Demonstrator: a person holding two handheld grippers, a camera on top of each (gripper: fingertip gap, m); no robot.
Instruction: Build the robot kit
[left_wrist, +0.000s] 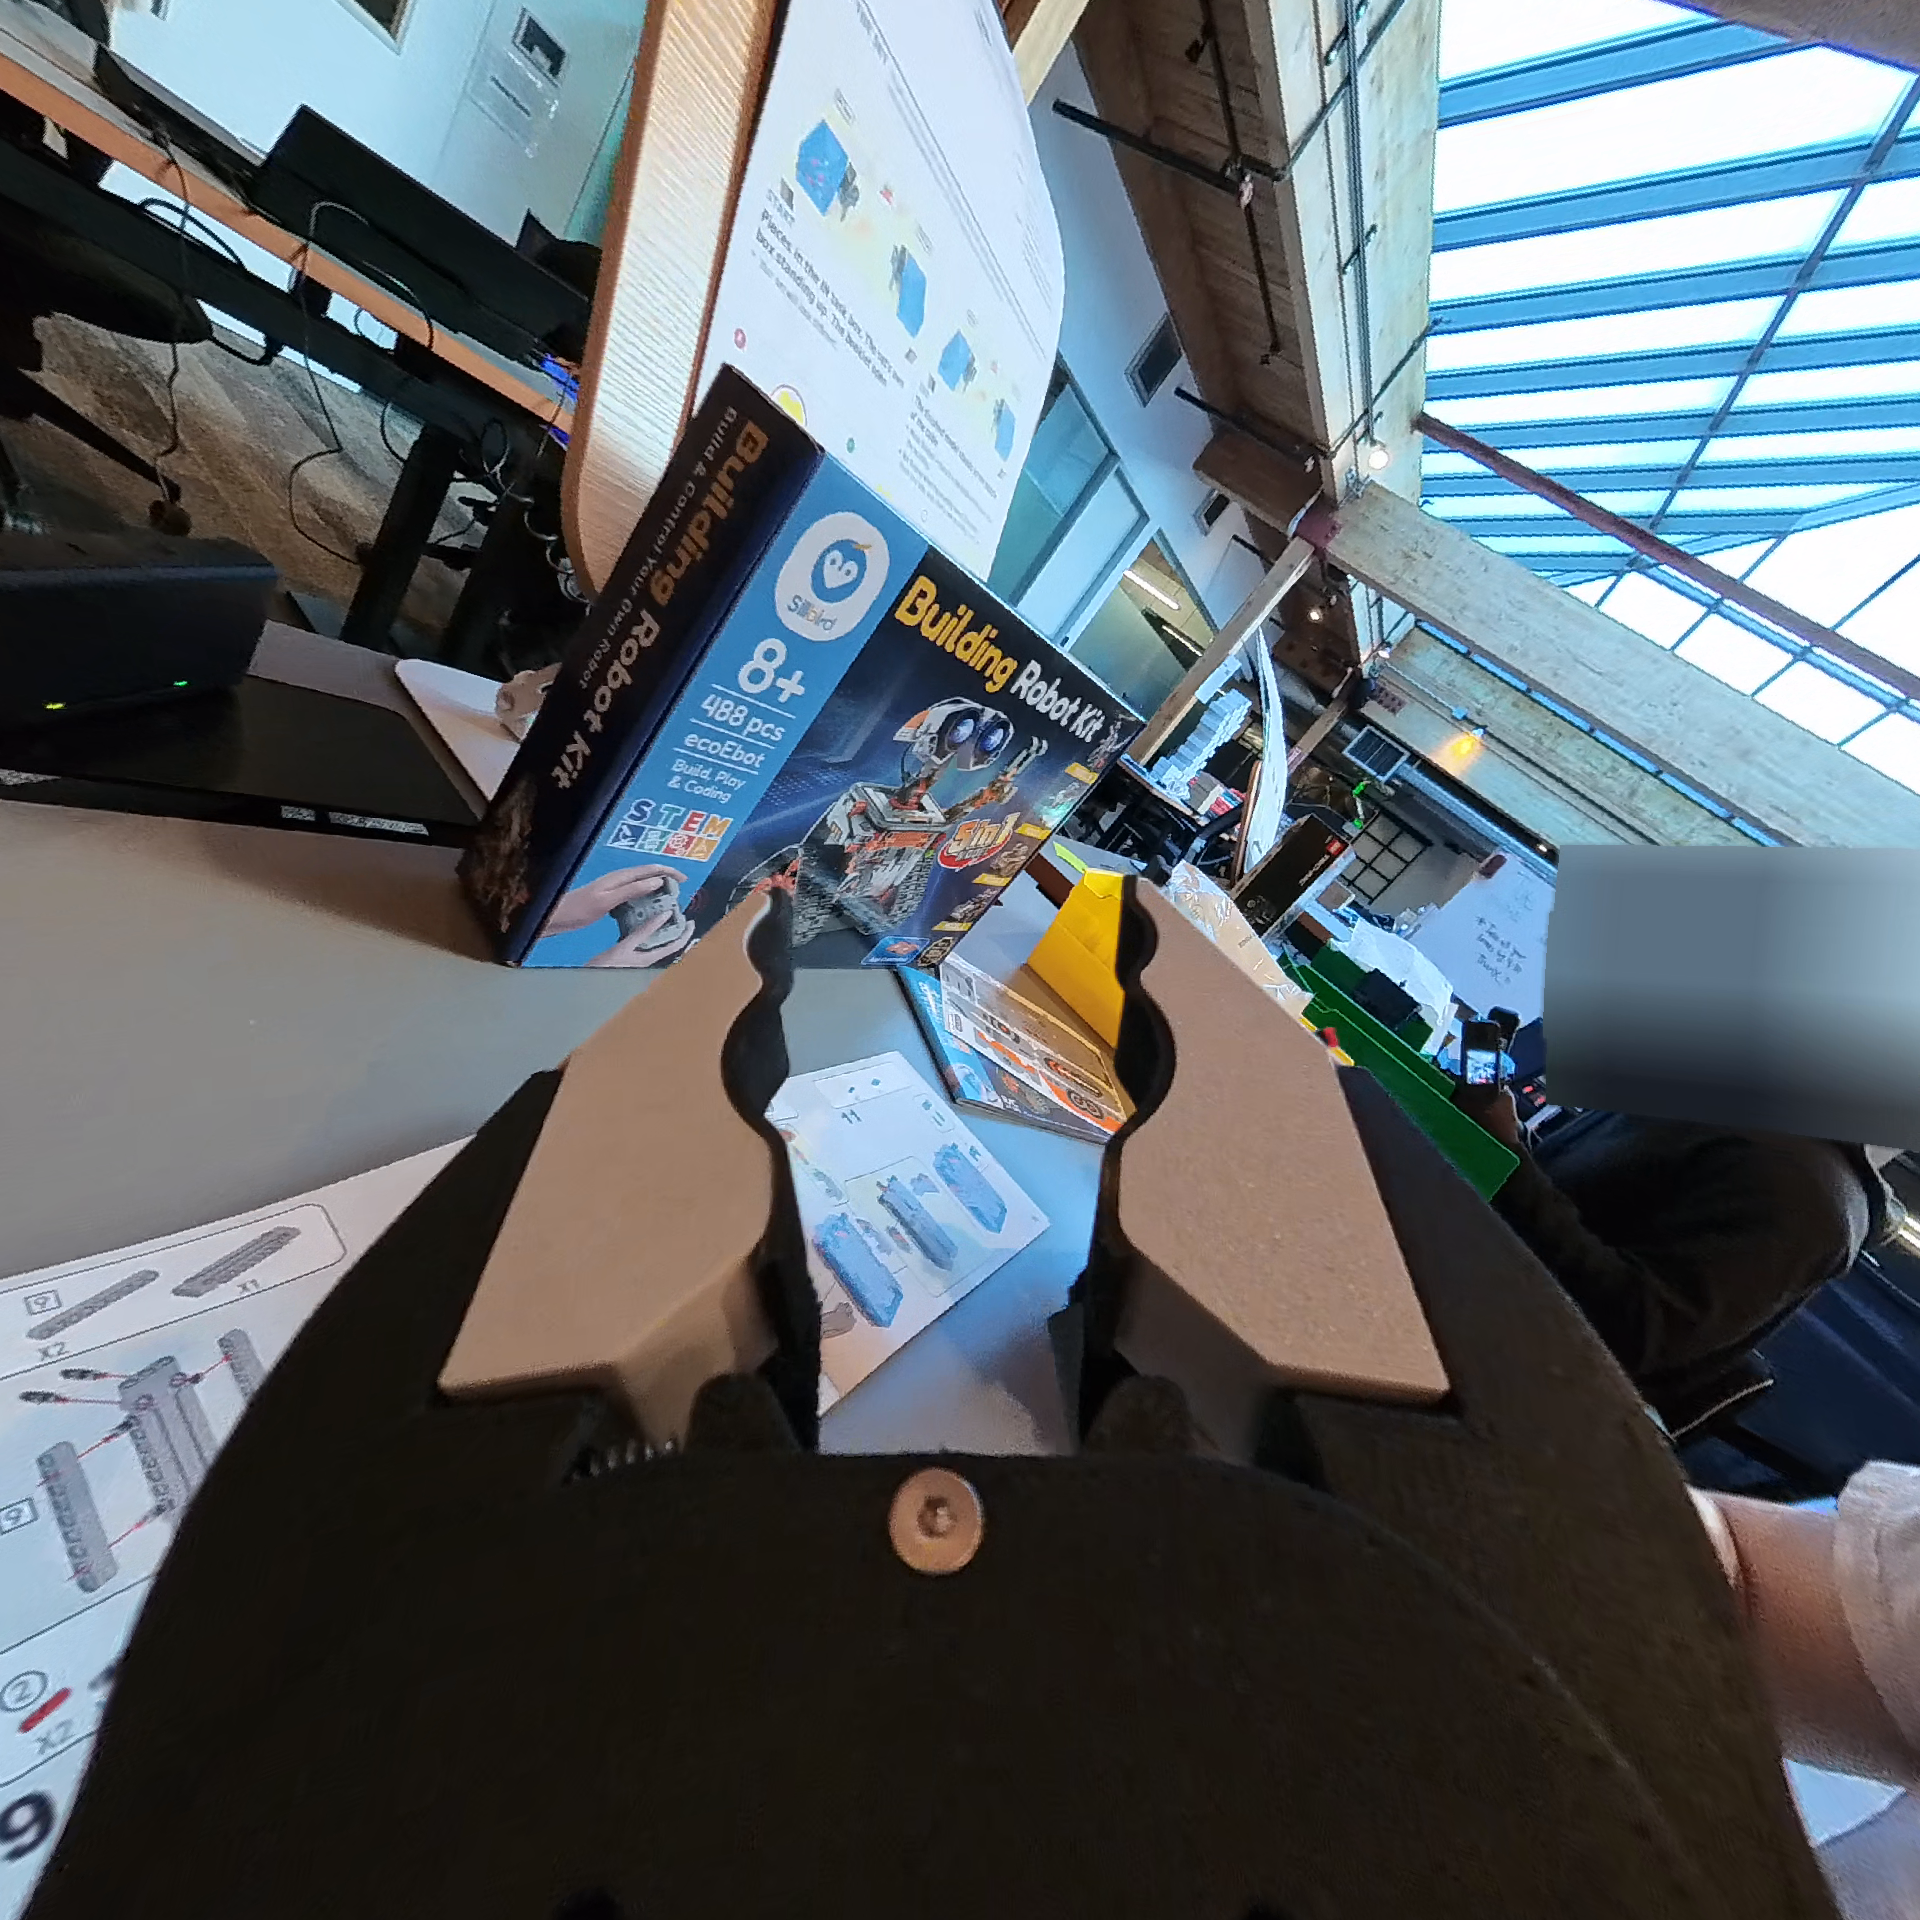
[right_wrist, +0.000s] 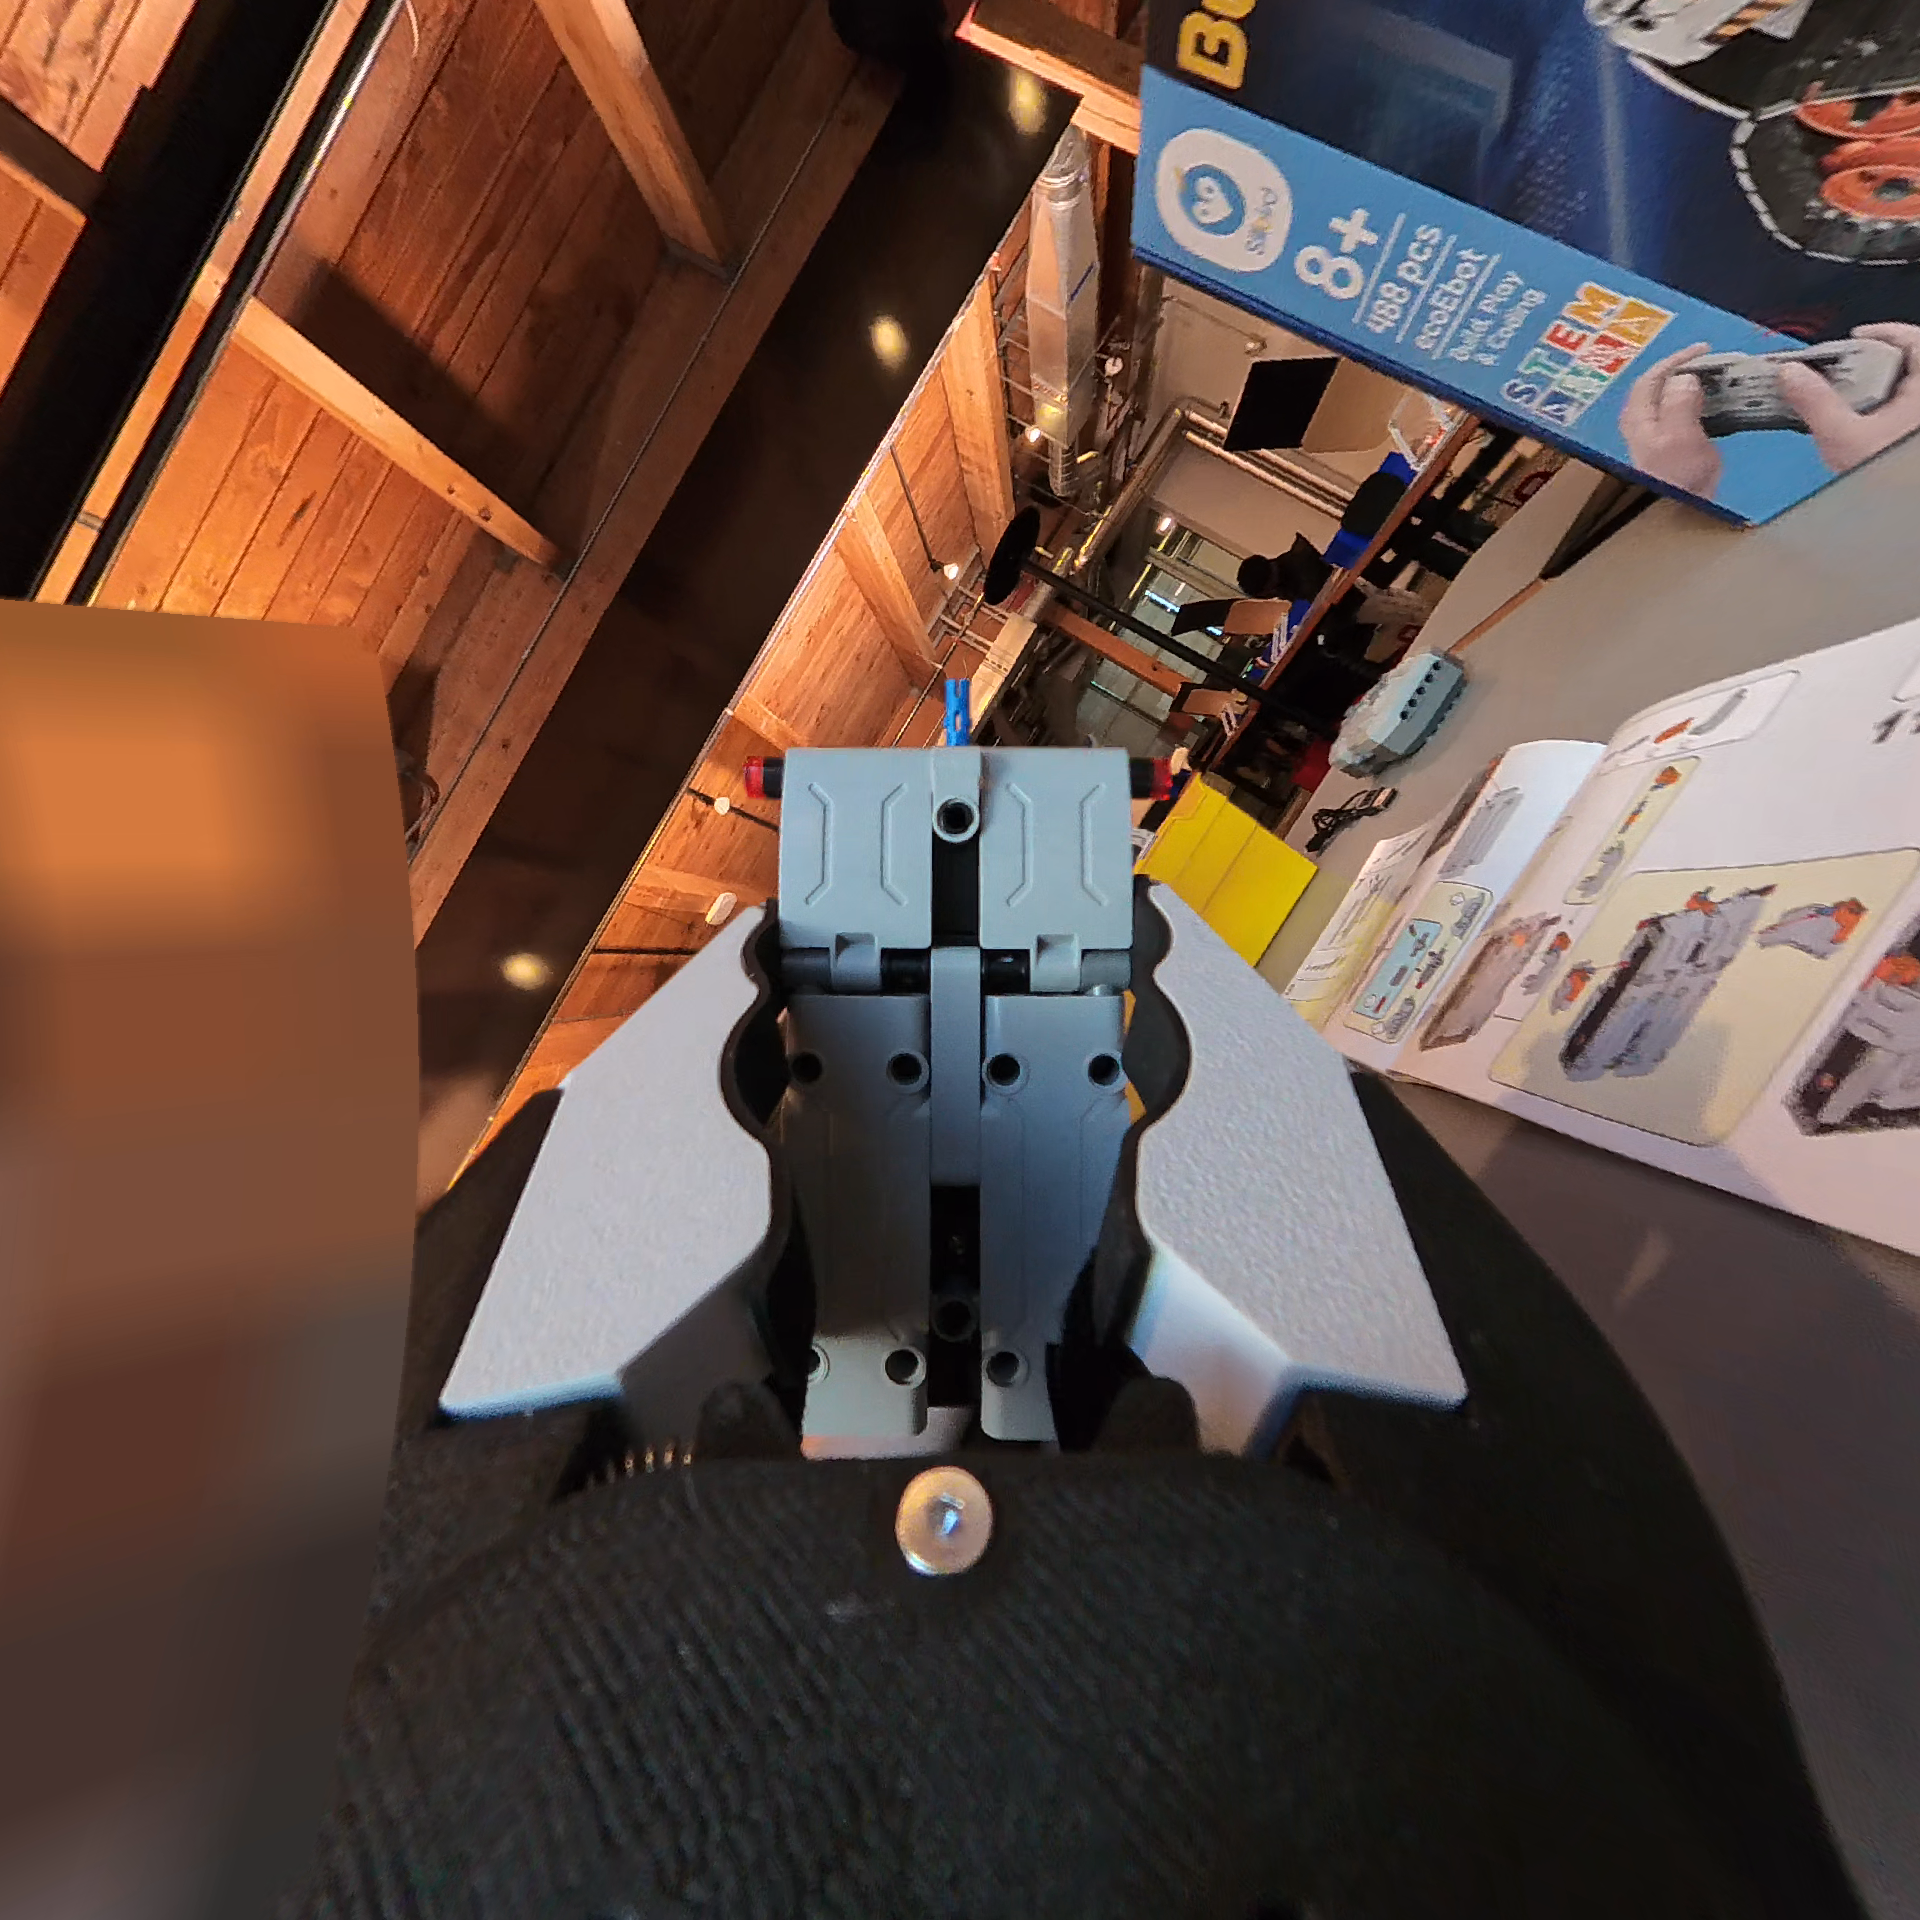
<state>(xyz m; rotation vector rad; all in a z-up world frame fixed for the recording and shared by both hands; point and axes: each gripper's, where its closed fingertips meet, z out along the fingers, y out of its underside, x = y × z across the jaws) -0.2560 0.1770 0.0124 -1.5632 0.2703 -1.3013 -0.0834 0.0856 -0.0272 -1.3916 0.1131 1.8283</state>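
Note:
My left gripper (left_wrist: 948, 914) is open and empty above the grey table (left_wrist: 239, 997). It is nearest to the blue toy kit box (left_wrist: 790, 717) that stands upright just beyond its tips. An instruction sheet (left_wrist: 914, 1195) lies on the table under the gap between its jaws. My right gripper (right_wrist: 954, 925) is shut on a grey brick-built assembly (right_wrist: 952, 1039). The assembly has red pins at its far corners and a blue pin on top, and it is held up in the air. The kit box (right_wrist: 1507, 260) is to its upper right.
An open instruction booklet (left_wrist: 114, 1403) lies at the left table edge and also shows in the right wrist view (right_wrist: 1662, 987). A yellow bin (left_wrist: 1081, 935), another printed box (left_wrist: 1029, 1049) and green trays (left_wrist: 1392, 1049) sit beyond. A grey block (right_wrist: 1403, 712) lies on the table. Some 20 cm of space lies between my two pairs of fingers.

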